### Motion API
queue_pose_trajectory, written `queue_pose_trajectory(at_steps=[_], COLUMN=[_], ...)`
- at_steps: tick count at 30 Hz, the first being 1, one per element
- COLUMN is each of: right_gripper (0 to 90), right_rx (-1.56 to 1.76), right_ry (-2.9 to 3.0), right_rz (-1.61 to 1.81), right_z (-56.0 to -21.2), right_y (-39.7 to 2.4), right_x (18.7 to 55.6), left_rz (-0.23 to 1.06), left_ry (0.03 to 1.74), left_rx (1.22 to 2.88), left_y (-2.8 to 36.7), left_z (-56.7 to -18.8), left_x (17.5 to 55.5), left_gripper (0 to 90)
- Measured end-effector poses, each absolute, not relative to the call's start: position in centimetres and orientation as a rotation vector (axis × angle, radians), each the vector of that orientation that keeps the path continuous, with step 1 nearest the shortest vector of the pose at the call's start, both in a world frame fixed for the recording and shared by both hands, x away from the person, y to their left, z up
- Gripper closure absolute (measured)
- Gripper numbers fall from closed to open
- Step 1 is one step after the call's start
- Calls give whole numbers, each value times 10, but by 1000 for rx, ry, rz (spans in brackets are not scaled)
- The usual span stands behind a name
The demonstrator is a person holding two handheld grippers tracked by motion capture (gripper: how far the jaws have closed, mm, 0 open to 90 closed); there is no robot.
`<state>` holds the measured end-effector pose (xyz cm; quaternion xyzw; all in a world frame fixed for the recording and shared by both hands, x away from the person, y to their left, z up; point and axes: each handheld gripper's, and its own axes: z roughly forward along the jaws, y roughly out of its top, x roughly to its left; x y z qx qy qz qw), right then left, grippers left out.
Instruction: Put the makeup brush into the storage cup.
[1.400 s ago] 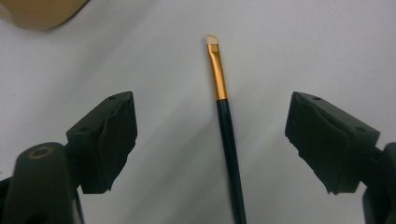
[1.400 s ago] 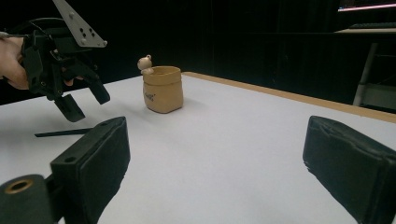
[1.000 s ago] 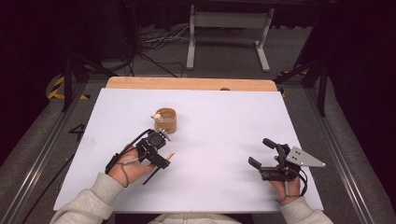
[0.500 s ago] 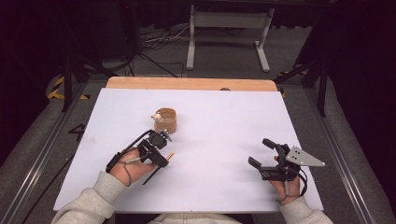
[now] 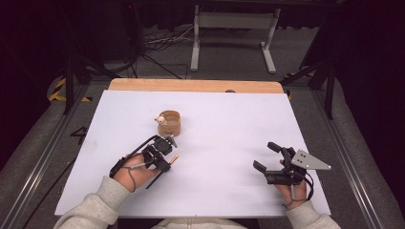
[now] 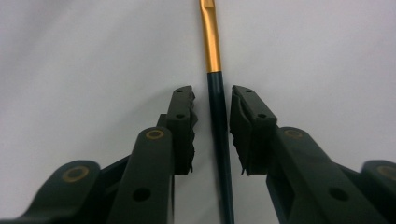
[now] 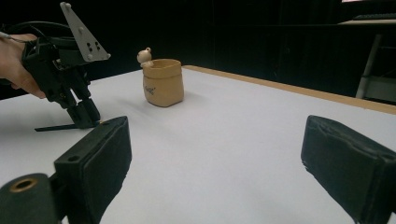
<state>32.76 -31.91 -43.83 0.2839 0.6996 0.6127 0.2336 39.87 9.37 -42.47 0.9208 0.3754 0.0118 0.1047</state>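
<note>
Left gripper (image 6: pixel 212 128): low over the white table, jaws drawn close together, just been closing; slim gaps visible between pads and the shaft lying between them, so not yet clamped.
Same gripper from above (image 5: pixel 162 151): held in the left hand (image 5: pixel 131 171), pointing toward the table's far right, cable looped over the hand.
Same gripper from the right gripper view (image 7: pixel 84 114): tips down at the table surface, grey three-cornered plate on top.
Brush (image 6: pixel 217 126): dark shaft running straight up between the jaws, gold ferrule beyond the fingertips; far end cut off at the top edge, so tip not readable.
Brush from above (image 5: pixel 173 159): gold end poking out just beside the left gripper, lying flat on the table.
Right gripper (image 7: pixel 215 154): jaws wide apart, nothing between them; bare table between the pads.
Same gripper from above (image 5: pixel 271 156): near the table's right front, held in the right hand (image 5: pixel 293 191), well apart from the brush.
Holder pot (image 5: pixel 169 123): tan, sack-shaped, upright, small bear figure on its rim; standing beyond the left gripper, near but not touching.
Pot from the right gripper view (image 7: pixel 162 82): bear at the left rim, faint lettering on the side, unreadable.
Table (image 5: pixel 229 119): white sheet over a wooden top, wood strip showing along the far edge.
</note>
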Motion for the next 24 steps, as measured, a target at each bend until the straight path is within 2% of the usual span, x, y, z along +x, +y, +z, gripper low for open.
queue_pose_trajectory(at_steps=[11,24], right_gripper=[91,96], right_rx=[783,781], right_ry=[1934,1942], right_rz=[1665,1650], right_z=[-439,-439], right_y=[-319,-317], right_x=[328,328], left_rz=[23,14], left_ry=[1130,1115], left_rx=[2700,2678], left_y=[94,92], left_z=[-425,-422], left_x=[400,399], left_gripper=[814,819])
